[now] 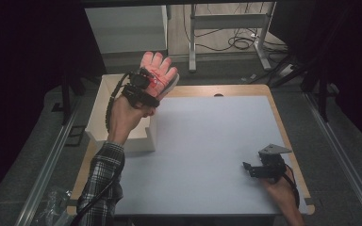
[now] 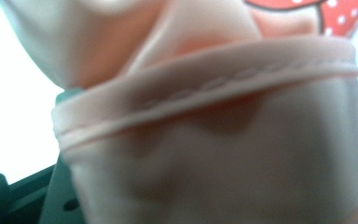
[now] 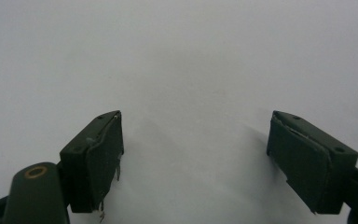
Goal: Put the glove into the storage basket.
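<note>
One glove (image 1: 159,71): held in left tool (image 1: 139,87), above box (image 1: 104,110) at bench (image 1: 207,141) edge | long axis upright, fingers pointing away | right tool (image 1: 253,169): wide, empty, low over bench

The glove (image 1: 158,71) is soft pink cloth, smooth and slightly shiny, with a stitched hem and a red white-dotted print. The bench (image 1: 207,150) has a matt pale grey top, its edges showing light wood. The box (image 1: 104,109) at its left edge looks like matt white board. The right tool (image 3: 193,154) has matt black plastic jaws with worn pads.
</note>
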Available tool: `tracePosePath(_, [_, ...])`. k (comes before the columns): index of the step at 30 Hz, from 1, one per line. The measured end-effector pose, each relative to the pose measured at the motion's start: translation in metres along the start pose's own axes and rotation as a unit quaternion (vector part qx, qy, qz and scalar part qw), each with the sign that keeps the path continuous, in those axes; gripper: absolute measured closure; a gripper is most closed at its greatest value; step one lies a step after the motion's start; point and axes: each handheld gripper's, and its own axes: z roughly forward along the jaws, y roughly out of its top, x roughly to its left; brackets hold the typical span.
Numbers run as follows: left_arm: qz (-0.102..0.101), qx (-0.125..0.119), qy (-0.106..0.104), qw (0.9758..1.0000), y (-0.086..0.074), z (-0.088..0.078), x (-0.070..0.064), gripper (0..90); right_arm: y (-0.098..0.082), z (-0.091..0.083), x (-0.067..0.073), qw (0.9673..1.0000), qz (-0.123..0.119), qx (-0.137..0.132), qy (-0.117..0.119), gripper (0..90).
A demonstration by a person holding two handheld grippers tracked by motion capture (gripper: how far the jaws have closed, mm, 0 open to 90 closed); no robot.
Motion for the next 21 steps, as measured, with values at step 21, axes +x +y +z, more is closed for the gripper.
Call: tracePosePath(21, [-0.078, 0.012, 0.045, 0.9959, -0.033, 0.022, 0.057, 39.6, 0.0, 0.0, 0.0, 1.0, 0.001, 0.0, -0.001, 18.7])
